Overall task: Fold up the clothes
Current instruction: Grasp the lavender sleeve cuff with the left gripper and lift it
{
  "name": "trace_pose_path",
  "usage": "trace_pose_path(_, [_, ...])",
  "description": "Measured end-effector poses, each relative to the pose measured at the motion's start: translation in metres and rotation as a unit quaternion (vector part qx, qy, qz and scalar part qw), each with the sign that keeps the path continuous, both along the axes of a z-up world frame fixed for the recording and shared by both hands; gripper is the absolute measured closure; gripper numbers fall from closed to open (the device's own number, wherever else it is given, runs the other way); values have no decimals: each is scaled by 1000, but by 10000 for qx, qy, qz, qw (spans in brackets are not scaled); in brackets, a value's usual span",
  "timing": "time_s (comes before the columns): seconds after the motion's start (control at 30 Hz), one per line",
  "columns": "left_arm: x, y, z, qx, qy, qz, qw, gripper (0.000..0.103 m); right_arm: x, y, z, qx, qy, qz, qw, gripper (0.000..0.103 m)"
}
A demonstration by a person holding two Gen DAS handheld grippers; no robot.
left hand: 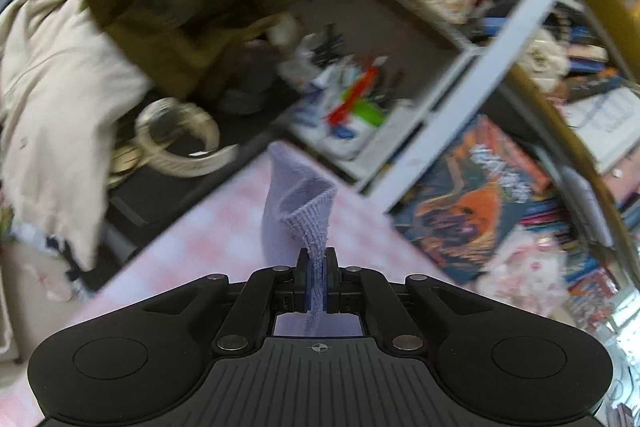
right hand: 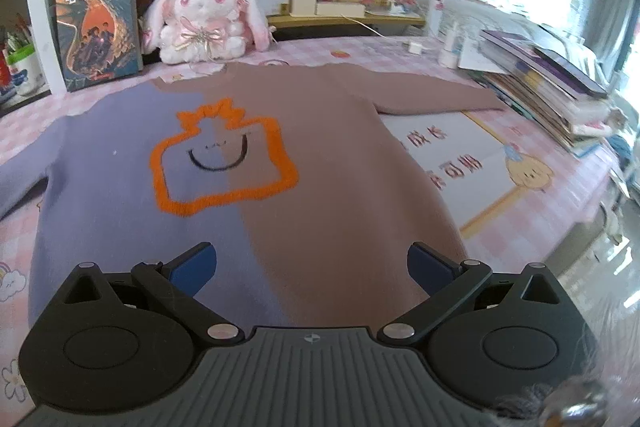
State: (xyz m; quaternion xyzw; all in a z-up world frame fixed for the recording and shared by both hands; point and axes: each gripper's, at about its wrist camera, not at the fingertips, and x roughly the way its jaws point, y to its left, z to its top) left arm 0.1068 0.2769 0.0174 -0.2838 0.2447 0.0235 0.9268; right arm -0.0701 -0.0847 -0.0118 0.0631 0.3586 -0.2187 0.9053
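Nearest the left cam: left gripper, jaws pinched tight on a ribbed lilac cuff, prob. the end of the sweater's lilac sleeve, lifted clear of the pink checked worktop. View is motion-blurred, so how much sleeve hangs below can't be told.

Right gripper hovers over the hem area, jaws wide, holding nothing. The sweater lies face-up & flat on the worktop, half lilac, half brown, orange smiley outline in the middle, collar toward the plush bunny. Brown sleeve is stretched straight out toward the book stack.

Judgement: step in hand looks like carrying the lilac sleeve across the body. To do it well: keep the cuff grip firm, bring it over low & level so the crease falls along the shoulder line, not diagonal across the smiley. Right gripper could press the body near the hem w/o grabbing, to stop the knit sliding. Lay the cuff down flat before letting go.
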Motion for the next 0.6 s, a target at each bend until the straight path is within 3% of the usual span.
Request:
trace_pose_path(0.37, [0, -146, 43, 489, -510, -417, 9966, 100, 31, -88, 6, 163, -215, 1071, 9939, 0])
trace_pose_path(0.6, [12, -238, 46, 840, -565, -611, 9930, 100, 41, -147, 6, 321, -235, 1457, 9885, 0])
